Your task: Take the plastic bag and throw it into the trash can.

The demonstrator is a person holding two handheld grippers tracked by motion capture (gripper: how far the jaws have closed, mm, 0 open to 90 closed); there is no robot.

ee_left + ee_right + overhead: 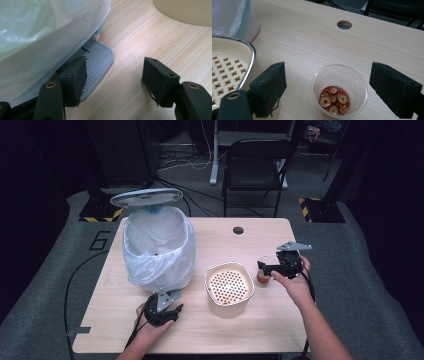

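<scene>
A white pedal bin [158,251] lined with a clear bag stands at the table's left, its lid [146,197] raised. My left gripper [165,312] [113,75] is open at the bin's base, one pad resting over the grey ribbed pedal [98,62]. A cream container with a perforated strainer insert [229,286] [227,72] sits mid-table. To its right stands a clear plastic cup [265,269] [339,90] with reddish liquid and several round fruit slices. My right gripper [272,268] [337,86] is open, its jaws standing either side of the cup without touching it.
The wooden table [235,330] has a round cable hole [238,230] [344,24] at the back. A black folding chair [256,165] stands beyond the far edge. Bare tabletop lies in front of the strainer and at the near left.
</scene>
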